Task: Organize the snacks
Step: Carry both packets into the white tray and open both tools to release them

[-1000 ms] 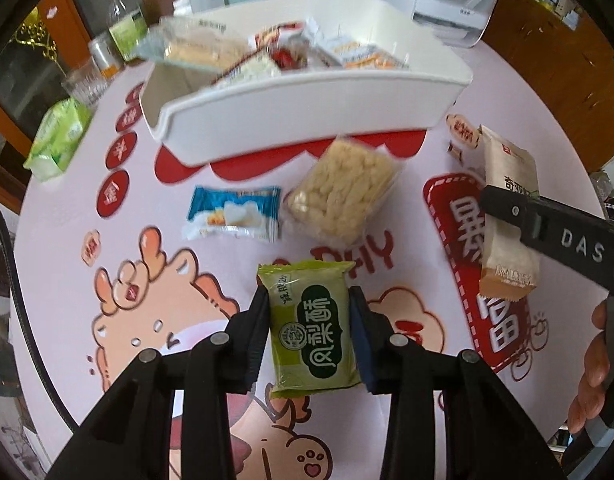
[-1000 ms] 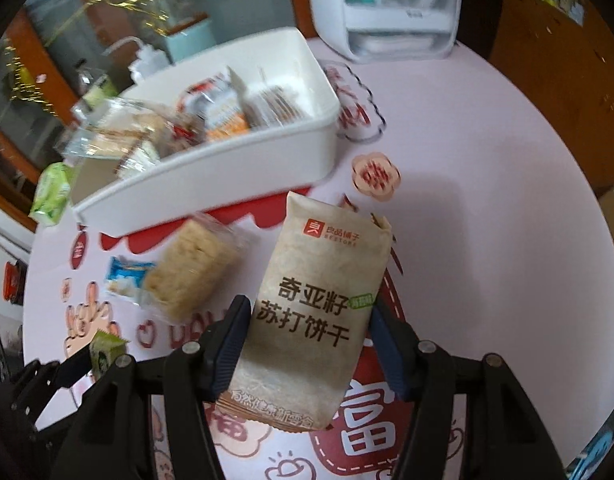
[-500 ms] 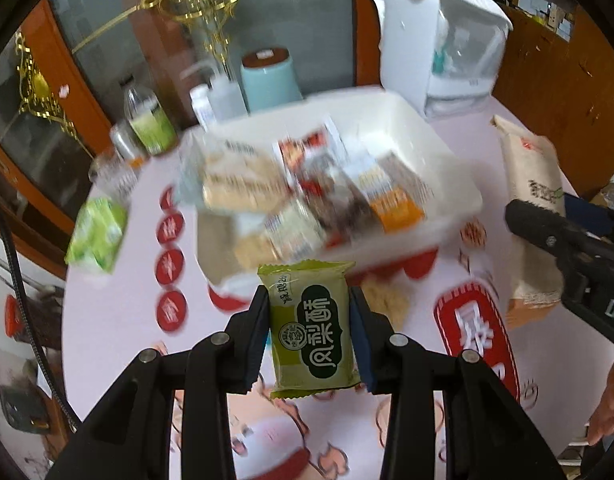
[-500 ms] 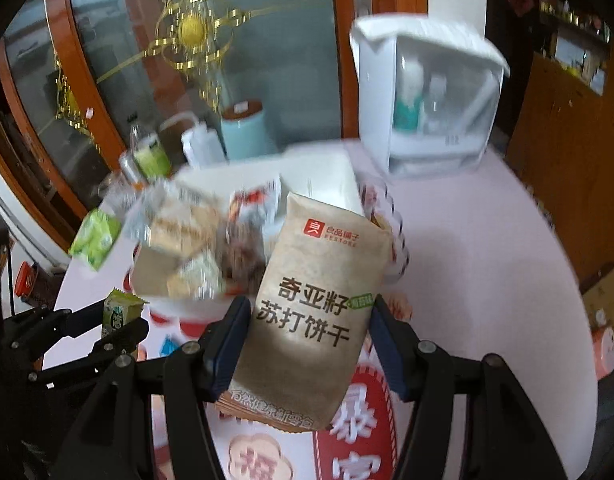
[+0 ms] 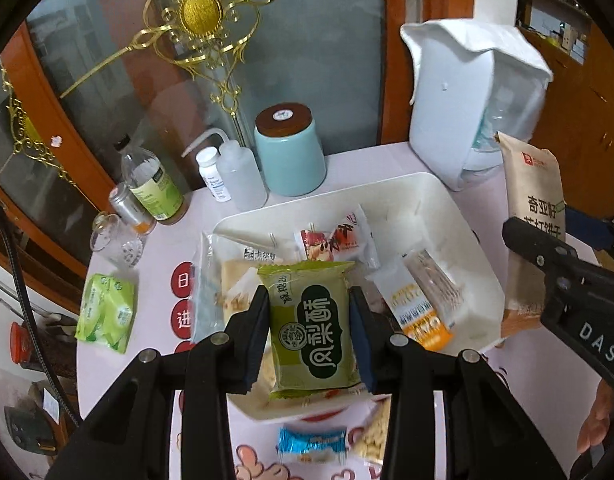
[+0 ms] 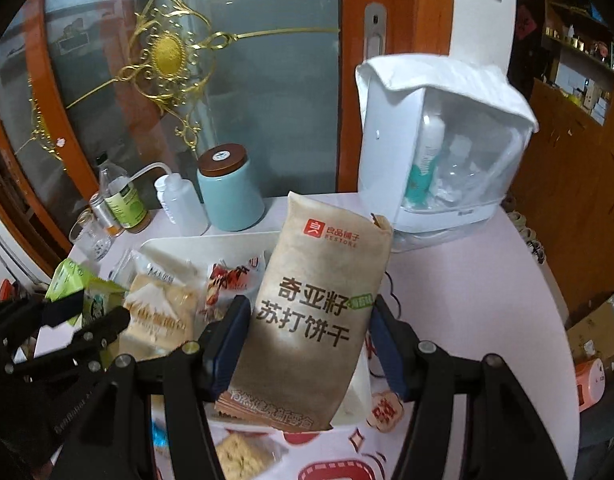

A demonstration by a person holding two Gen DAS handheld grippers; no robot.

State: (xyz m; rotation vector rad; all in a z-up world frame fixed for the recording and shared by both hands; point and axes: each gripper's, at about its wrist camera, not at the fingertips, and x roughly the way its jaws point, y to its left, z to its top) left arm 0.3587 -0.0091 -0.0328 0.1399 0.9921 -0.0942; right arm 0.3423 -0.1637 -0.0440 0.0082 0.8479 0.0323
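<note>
My left gripper is shut on a green snack packet and holds it in the air over the front left part of the white bin. The bin holds several wrapped snacks. My right gripper is shut on a tall brown cracker pack, held upright above the bin's right front corner. The cracker pack also shows in the left wrist view, right of the bin. A blue-wrapped snack and a puffed-rice packet lie on the table in front of the bin.
Behind the bin stand a teal jar, a squeeze bottle, a pill bottle, a glass bottle and a white covered box. A green tissue pack lies at the table's left edge.
Both grippers have risen and moved forward with their packets, from low over the table in front of the bin to above the bin itself.
</note>
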